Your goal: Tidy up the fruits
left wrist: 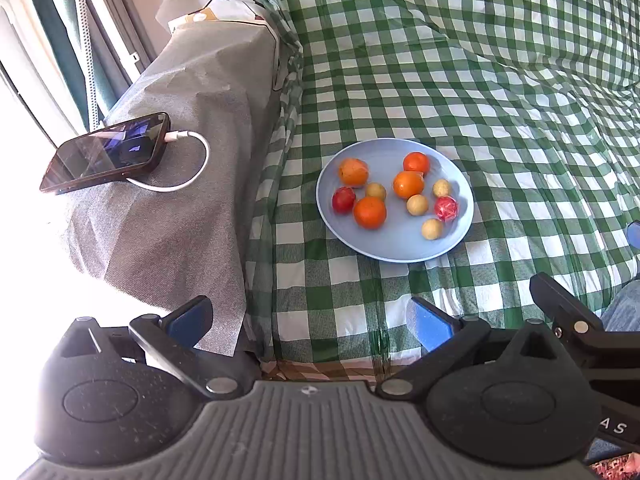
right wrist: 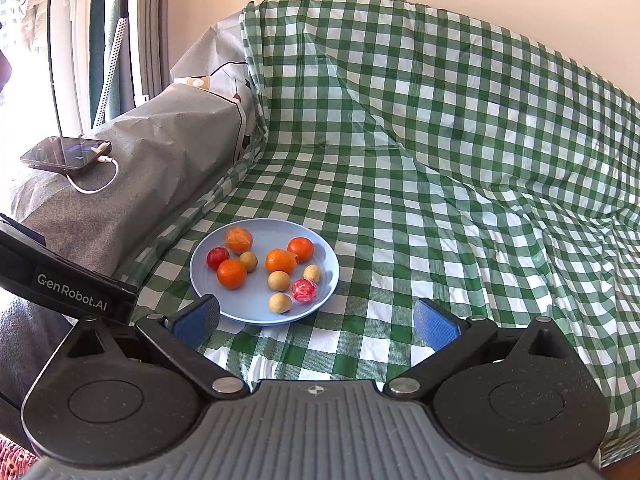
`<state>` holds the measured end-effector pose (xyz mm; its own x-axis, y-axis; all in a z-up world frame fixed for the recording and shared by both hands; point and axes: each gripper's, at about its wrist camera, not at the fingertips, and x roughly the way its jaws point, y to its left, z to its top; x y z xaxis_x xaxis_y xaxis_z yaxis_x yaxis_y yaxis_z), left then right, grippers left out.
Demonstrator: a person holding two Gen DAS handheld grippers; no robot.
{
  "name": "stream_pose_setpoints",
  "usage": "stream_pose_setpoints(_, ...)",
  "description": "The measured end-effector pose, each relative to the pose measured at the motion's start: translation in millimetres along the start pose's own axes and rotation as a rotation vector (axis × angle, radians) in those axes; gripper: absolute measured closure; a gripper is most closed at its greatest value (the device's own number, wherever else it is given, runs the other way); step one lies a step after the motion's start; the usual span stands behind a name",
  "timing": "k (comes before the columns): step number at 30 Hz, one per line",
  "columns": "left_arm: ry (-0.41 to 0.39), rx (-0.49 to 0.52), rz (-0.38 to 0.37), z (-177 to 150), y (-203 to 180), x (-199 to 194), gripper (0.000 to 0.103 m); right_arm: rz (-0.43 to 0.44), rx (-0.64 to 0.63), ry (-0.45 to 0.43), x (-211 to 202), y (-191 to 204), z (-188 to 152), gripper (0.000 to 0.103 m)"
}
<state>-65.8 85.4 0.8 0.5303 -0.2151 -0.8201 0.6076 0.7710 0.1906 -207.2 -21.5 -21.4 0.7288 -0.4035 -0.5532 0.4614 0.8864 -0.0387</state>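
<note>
With all ten fruits sitting on the blue plate (right wrist: pixel 200 276) on the checked cloth (right wrist: pixel 440 208), the scene fits either a gather-onto-plate job that's finished or a sort-by-kind job with the mix still there, can't tell which. Plate contents: four oranges (right wrist: pixel 231 273), four small tan round fruits (right wrist: pixel 279 281), two red ones, one plain red (right wrist: pixel 217 258) at the left edge and one red in a shiny wrapper (right wrist: pixel 304 290) on the near right. Kinds are intermixed, several touching, no grouping visible. No second plate or bin in either view. Left tongs (left wrist: pixel 310 322) wide open, holding nothing, hovering near side and left of the plate. Right tongs (right wrist: pixel 316 318) also wide open, empty, near rim of the plate between the blue pads (right wrist: pixel 434 326). If sorting is meant, any pick needs a narrow approach: neighbours are tight, round fruit will roll, the wrapped one looks slippery. Phone (left wrist: pixel 106 152) on charge cable lies on the grey covered armrest, far left, well apart from the plate.
</note>
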Motion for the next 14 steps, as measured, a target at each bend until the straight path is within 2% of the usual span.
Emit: stream_pose_setpoints(14, 0.022, -0.009, 0.027, 1.7, -2.5, 3.5, 0.0, 0.007, 0.005, -0.004, 1.4, -2.9, -1.9, 0.001)
